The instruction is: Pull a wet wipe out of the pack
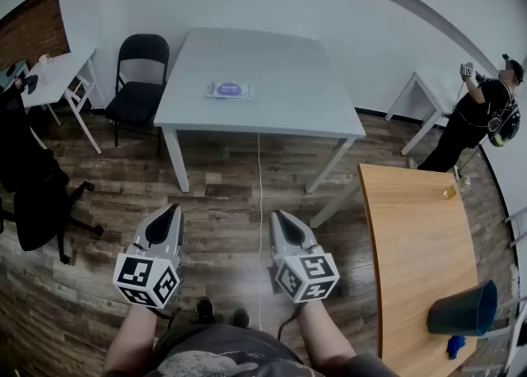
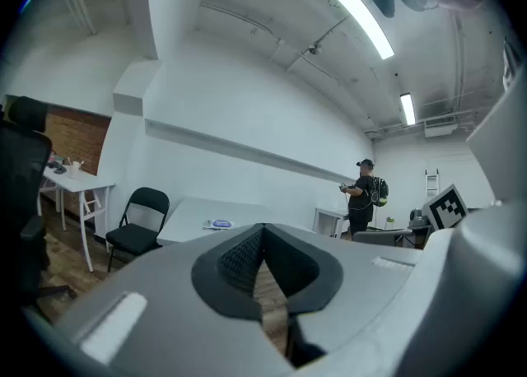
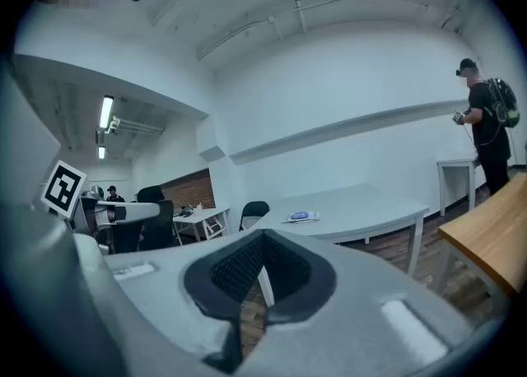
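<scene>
None of the task can be judged done so far: the pack (image 1: 230, 90) is seen lying flat on the grey bench (image 1: 288, 116), about midway across it, and no wipe can be made out drawn from it. Whether its flap is lifted cannot be told at this range. Both tongs are clenched on nothing. The left tongs (image 2: 263, 229) are shown in the left gripper view with their dark pads pressed together and only floor behind the tips, and the right tongs (image 3: 263, 235) are shown the same way in the right gripper view. All of the work is therefore judged to be left: the bench must be approached, the pack reached, and a wipe pinched and drawn out, probably with the pack steadied by the other tongs. In the head view the tongs are held side by side close to the person's body and pointed toward the bench, with a stretch of wood floor (image 1: 239, 178) between them and it. The pack lies well apart from both, ahead and roughly between their two lines. It is seen a little left of the tips in the left gripper view and a little right of them in the right gripper view.
</scene>
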The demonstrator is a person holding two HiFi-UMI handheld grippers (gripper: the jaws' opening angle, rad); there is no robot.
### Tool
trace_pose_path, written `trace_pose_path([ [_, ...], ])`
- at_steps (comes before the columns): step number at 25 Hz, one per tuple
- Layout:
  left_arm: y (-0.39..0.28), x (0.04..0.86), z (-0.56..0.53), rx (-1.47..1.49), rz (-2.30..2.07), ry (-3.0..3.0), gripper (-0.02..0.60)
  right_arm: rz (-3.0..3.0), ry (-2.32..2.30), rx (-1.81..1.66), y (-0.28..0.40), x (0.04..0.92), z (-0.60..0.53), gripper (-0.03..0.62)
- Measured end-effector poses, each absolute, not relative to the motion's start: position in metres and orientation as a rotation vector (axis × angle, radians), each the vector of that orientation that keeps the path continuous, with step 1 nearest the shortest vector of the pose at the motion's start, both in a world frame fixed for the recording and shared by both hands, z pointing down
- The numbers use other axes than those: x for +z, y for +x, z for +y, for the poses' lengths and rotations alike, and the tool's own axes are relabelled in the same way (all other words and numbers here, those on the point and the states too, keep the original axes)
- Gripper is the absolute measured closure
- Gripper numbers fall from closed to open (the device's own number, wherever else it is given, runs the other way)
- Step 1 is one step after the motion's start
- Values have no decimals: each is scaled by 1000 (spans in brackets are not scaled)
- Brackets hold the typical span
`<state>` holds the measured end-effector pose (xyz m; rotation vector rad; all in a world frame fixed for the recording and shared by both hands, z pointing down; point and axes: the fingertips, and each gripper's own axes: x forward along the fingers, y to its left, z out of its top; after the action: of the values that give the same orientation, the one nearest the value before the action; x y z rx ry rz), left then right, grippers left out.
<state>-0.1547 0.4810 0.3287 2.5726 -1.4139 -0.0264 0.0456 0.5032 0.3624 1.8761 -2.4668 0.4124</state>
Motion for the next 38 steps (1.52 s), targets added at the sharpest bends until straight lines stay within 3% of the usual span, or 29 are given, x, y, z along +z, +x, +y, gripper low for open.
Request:
trace_pose_path([
  [38,-108,355,513,20,-1458,2542,563,-2621,1888,407,92,367,529,603],
])
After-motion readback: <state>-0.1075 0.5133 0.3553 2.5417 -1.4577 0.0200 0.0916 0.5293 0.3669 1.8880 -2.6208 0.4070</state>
